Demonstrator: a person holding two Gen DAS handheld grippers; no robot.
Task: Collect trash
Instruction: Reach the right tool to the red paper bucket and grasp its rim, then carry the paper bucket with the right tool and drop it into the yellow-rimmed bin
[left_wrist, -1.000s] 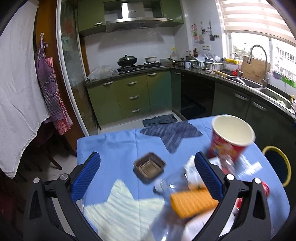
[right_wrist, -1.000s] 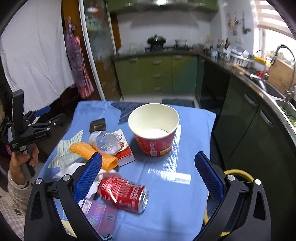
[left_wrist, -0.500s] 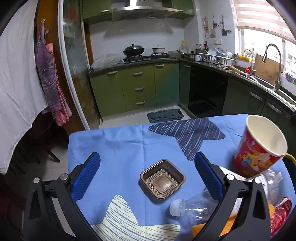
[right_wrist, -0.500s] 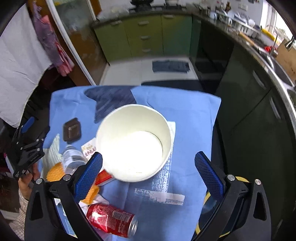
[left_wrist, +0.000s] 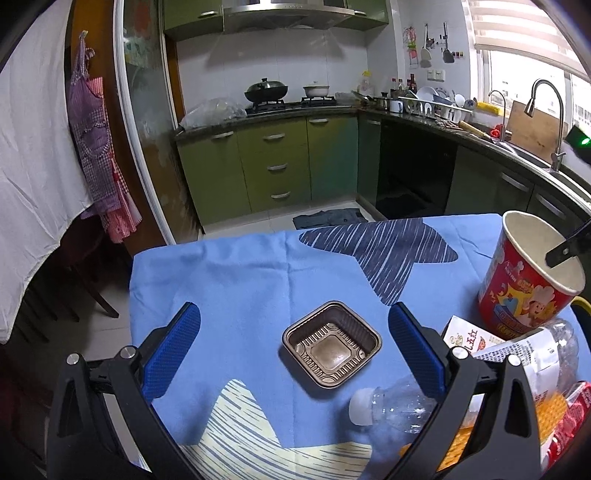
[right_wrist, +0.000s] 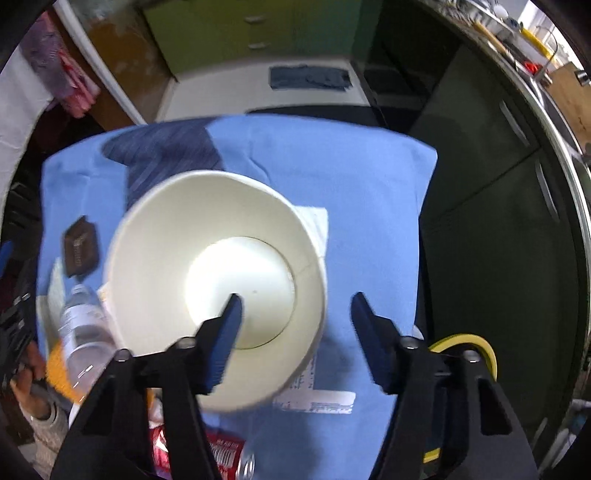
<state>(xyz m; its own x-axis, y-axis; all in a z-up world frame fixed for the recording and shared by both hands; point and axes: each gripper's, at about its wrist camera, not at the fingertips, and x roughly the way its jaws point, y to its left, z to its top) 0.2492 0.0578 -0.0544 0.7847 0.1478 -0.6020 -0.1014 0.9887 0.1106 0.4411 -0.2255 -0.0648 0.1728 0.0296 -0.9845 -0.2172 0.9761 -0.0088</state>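
A red paper bucket (left_wrist: 528, 284) with a white inside (right_wrist: 207, 280) stands on the blue tablecloth (left_wrist: 240, 284). My right gripper (right_wrist: 295, 314) is open and straddles the bucket's right wall, one finger inside, one outside. My left gripper (left_wrist: 291, 347) is open, low over the cloth, with a brown plastic tray (left_wrist: 331, 345) between its fingers. A clear plastic bottle (left_wrist: 399, 406) lies by the left gripper's right finger. A red can (right_wrist: 207, 446), an orange wrapper (left_wrist: 546, 413) and a paper packet (left_wrist: 469, 338) lie nearby.
A yellow-rimmed bin (right_wrist: 461, 343) stands on the floor right of the table. Green kitchen cabinets (left_wrist: 273, 166) and a dark counter run behind. A white sheet (left_wrist: 33, 147) and an apron hang at the left. A cloth lies on the floor (left_wrist: 325, 218).
My right gripper has moved forward and down over the bucket, narrowed, and now has one finger inside it. My left gripper has drawn back and centred on the brown tray.
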